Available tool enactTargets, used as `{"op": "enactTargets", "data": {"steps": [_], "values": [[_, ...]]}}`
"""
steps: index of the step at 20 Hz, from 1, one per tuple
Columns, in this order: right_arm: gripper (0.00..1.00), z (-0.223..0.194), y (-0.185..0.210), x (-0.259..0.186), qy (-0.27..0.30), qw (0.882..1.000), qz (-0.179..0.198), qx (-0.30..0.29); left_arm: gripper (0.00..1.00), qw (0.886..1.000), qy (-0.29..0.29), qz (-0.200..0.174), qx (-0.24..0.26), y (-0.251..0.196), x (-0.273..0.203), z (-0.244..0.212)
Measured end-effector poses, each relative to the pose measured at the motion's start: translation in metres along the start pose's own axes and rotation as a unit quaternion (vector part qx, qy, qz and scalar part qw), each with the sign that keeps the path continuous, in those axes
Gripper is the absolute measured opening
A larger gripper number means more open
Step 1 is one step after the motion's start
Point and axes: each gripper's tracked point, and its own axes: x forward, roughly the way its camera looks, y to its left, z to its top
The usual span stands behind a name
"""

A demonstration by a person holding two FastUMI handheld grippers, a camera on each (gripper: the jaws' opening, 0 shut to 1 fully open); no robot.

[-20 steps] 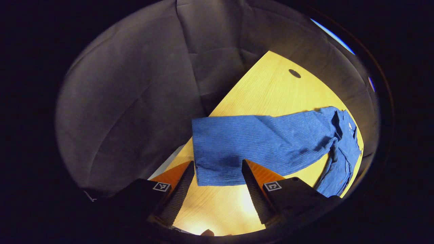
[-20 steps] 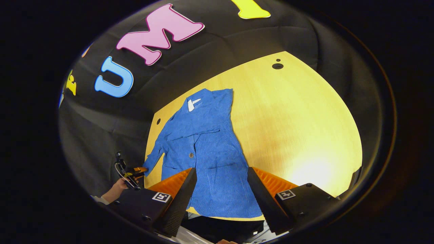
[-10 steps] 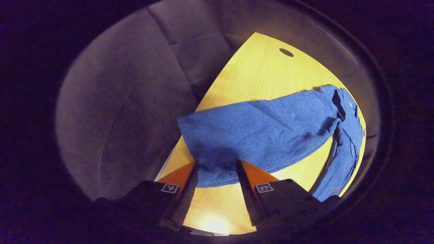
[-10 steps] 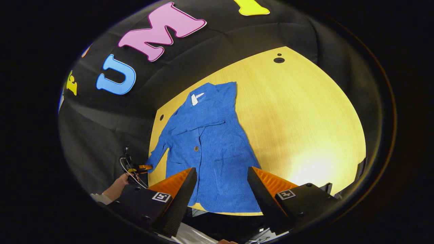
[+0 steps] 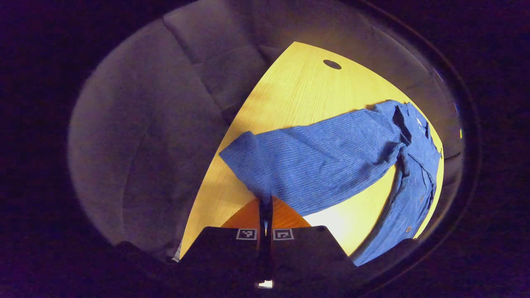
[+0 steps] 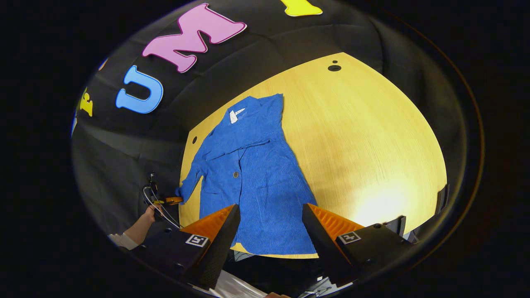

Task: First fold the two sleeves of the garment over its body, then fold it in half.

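Note:
A blue corduroy jacket (image 6: 252, 178) lies flat on the wooden table (image 6: 364, 145), collar toward the far wall, with a fold of cloth across its chest. In the left gripper view its long sleeve (image 5: 314, 161) stretches over the table (image 5: 298, 95) toward me, and my left gripper (image 5: 265, 203) is shut on the cuff end. The right gripper view shows that left gripper (image 6: 167, 201) at the table's left edge, pinching the sleeve tip. My right gripper (image 6: 271, 231) hangs open above the jacket's hem, its fingers apart and holding nothing.
A person's hand (image 6: 149, 213) holds the left gripper beside the table's left edge. Round holes (image 6: 334, 68) mark the table's far corner. Black cloth walls close in behind and to the left. A dark object (image 6: 397, 225) stands off the near right edge.
My left gripper's fingers, open around the cuff a second ago, have closed on it, and the sleeve now bunches at the fingertips. The right gripper has hardly moved.

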Motion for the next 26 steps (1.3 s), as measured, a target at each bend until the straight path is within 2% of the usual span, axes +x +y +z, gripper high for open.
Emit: {"op": "enactTargets", "data": {"steps": [2,5,8,12,16,18,20,23,24,26], "values": [[0.96,0.004,-0.005,-0.002,-0.005,1.0,0.002,0.007,0.0,1.0,-0.022,-0.005,0.019,-0.011,-0.016,0.012],[0.97,0.01,-0.013,0.0,-0.008,1.0,0.007,0.018,0.0,0.996,-0.063,-0.032,0.052,-0.048,-0.053,0.033],[0.96,0.013,-0.015,0.002,-0.006,1.0,0.015,0.019,0.0,0.985,-0.12,-0.032,0.117,-0.084,-0.097,0.056],[0.96,0.016,-0.024,0.003,0.006,1.0,0.018,0.02,0.0,0.963,-0.193,-0.046,0.183,-0.167,-0.151,0.089],[0.96,0.017,-0.041,-0.007,0.005,1.0,0.013,0.017,0.0,0.923,-0.252,-0.081,0.278,-0.29,-0.192,0.108],[0.97,0.01,-0.056,-0.014,0.008,1.0,0.002,0.008,0.0,0.908,-0.258,-0.108,0.313,-0.357,-0.199,0.103],[0.97,0.001,-0.076,-0.021,0.014,1.0,-0.018,-0.005,0.0,0.898,-0.25,-0.142,0.334,-0.418,-0.199,0.093],[0.96,-0.01,-0.093,-0.032,0.027,0.999,-0.03,-0.01,0.0,0.884,-0.223,-0.173,0.373,-0.497,-0.172,0.079],[0.97,-0.01,-0.095,-0.036,0.026,0.999,-0.028,-0.007,0.0,0.881,-0.21,-0.179,0.385,-0.519,-0.155,0.074],[0.96,-0.01,-0.099,-0.043,0.022,1.0,-0.019,0.002,0.0,0.89,-0.167,-0.171,0.388,-0.546,-0.115,0.065]]}}
